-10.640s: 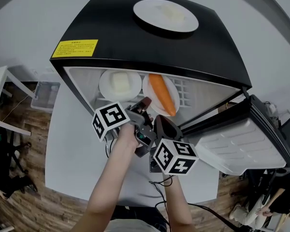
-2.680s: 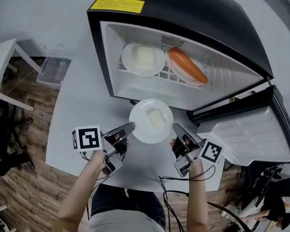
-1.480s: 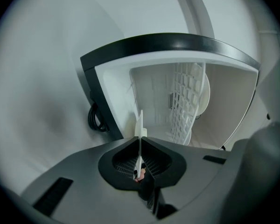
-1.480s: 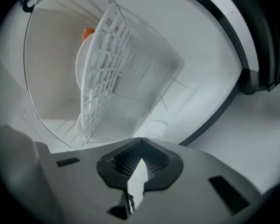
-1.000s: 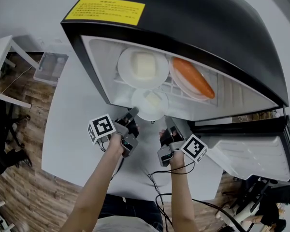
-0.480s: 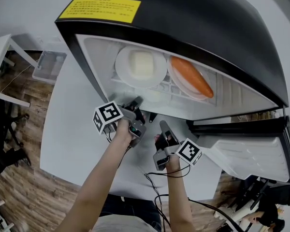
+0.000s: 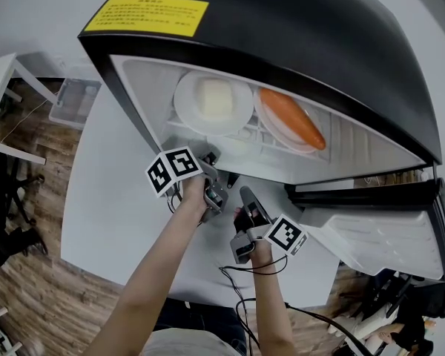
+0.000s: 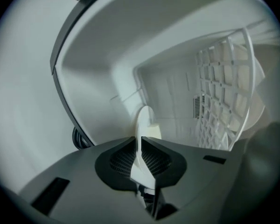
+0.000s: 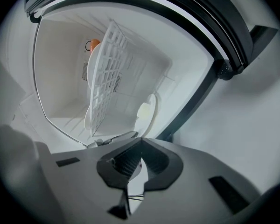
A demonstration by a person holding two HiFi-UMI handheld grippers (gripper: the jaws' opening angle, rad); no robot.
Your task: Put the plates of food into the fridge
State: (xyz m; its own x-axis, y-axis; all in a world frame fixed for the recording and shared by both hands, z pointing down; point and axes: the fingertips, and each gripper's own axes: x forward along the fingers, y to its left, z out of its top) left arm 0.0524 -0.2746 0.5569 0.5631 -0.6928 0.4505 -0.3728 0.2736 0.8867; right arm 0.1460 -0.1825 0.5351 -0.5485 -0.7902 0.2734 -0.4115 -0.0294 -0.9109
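The left tool [image 8: 141, 141] is clamped on the near rim of a small white plate [image 8: 143, 120] carrying a pale block of food [image 8: 153, 132]. It feeds the plate into the open fridge [image 7: 282, 35], beneath the wire shelf [image 8: 219, 92]. The right tool [image 9: 140, 141] hangs just outside the opening with its jaws together and nothing between them.

The plate looks stiff, light, smooth and breakable. The rim is the sensible place to pinch it. The food seems loose, so the plate should be kept level.

A second ago the plate sat in plain sight at the fridge's mouth. In the head view it is now mostly hidden under the shelf, where the cheese-coloured plate [image 7: 213, 102] and the carrot plate [image 7: 293, 117] rest. Seconds earlier both tools flanked it over the table [image 7: 111, 191].
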